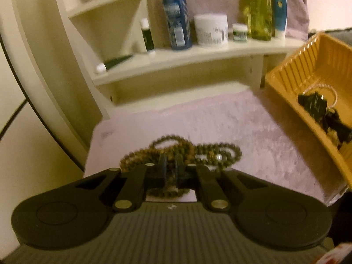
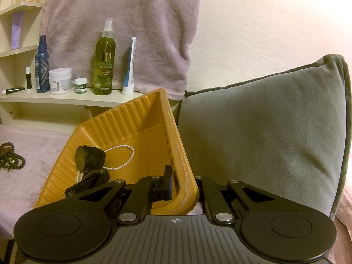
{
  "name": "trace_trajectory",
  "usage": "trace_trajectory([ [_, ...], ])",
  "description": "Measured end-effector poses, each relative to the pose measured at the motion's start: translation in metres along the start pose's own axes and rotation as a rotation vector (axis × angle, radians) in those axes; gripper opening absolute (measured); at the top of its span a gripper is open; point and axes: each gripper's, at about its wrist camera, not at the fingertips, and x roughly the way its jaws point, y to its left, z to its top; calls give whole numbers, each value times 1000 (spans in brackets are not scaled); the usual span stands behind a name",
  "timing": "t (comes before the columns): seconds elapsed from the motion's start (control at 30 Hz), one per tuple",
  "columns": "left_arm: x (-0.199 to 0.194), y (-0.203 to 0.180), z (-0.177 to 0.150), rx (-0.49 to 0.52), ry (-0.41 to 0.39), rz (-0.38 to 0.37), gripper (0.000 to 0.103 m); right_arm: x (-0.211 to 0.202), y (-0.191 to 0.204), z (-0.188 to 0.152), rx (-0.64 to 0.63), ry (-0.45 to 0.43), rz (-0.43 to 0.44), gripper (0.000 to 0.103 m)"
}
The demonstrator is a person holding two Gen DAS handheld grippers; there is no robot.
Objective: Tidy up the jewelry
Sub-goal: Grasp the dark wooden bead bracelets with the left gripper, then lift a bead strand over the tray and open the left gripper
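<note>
A brown bead necklace lies in a heap on the pink fleece cloth. My left gripper is shut on a strand of it, and beads show between the pads. The same necklace appears at the far left of the right wrist view. My right gripper is shut on the near wall of a yellow ribbed tray, holding it tilted; its right finger is hidden behind the wall. Inside the tray lie a black watch, a pearl strand and a second black watch.
A cream shelf behind the cloth carries a blue bottle, a white jar, a green bottle and small tubes. A grey cushion stands right beside the tray. The tray sits right of the necklace.
</note>
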Motion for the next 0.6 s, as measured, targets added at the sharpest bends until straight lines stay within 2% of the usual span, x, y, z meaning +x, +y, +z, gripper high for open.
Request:
trace_trajectory([
  [0.4, -45, 34, 65, -51, -153, -67, 6, -5, 4, 0, -13, -17, 2, 7],
  [0.6, -66, 37, 96, -51, -219, -108, 6, -6, 4, 0, -13, -21, 3, 7],
])
